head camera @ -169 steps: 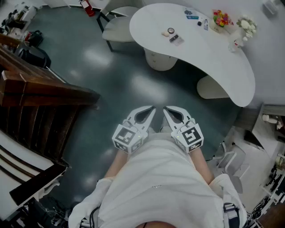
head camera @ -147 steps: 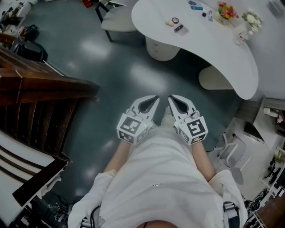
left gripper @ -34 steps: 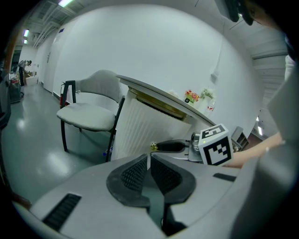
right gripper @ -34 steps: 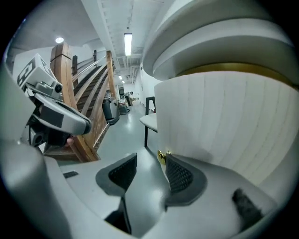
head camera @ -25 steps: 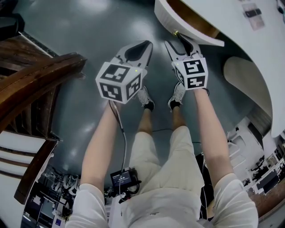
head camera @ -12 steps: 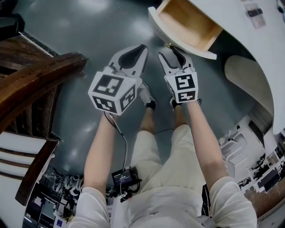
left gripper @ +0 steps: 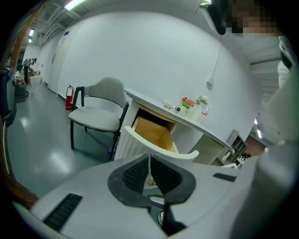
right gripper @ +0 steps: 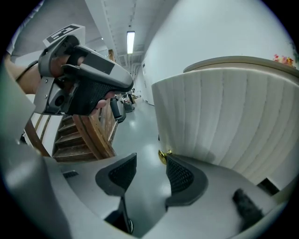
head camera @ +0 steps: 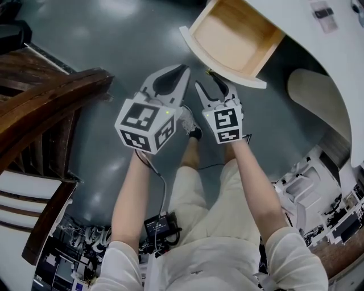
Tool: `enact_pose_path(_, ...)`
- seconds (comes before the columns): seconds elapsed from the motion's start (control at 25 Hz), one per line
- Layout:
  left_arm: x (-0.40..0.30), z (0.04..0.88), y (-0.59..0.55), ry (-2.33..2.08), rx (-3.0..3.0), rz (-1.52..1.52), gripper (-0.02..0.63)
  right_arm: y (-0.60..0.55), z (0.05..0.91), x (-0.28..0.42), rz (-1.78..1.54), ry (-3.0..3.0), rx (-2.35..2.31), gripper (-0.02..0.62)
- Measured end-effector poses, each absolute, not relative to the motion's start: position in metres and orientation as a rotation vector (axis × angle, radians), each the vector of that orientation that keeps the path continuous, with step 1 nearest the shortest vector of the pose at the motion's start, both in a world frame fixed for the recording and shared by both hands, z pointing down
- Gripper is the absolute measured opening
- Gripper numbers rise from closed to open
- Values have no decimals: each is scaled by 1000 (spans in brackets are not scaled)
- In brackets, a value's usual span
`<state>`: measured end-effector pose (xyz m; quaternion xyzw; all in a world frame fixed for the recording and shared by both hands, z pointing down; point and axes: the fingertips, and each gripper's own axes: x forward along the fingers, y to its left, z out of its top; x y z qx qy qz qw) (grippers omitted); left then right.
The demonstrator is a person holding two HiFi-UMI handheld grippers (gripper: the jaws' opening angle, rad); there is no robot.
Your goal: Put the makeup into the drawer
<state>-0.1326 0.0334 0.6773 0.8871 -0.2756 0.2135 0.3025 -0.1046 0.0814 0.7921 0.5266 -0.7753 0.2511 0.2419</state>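
DRAWER OPEN, MAKEUP STILL ON TOP: The white, rib-fronted drawer with a bare pale-wood interior (head camera: 233, 34) stands pulled out from under the curved white surface (head camera: 341, 68), at 12 o'clock from the person's hands, seemingly to receive the items. The right hand-held gripper (right gripper: 152, 158) sits with its jaws apart. The small round brass knob (right gripper: 163, 155) lies just beside the tip of its right pad and is not pinched, a placing that suggests the knob was hooked, not clamped, to draw the front outward. The left hand-held gripper (left gripper: 149, 161) hangs alongside at 9 o'clock of its partner, jaws together on nothing, apparently free for the first pick. The small dark makeup pieces (head camera: 322, 10) lie on the surface at 2 o'clock, well apart from both tools; none is in the drawer yet.
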Motion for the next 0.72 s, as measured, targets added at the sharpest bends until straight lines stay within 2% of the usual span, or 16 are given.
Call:
enact_pose_path(0.4, -144, 671, 40, -703, 2369, 586, 12, 91, 795, -92, 753, -2048, 1511, 201)
enact_pose_path(0.72, -151, 620, 46, -698, 2361, 563, 12, 122, 734, -93, 776, -2053, 1468, 201)
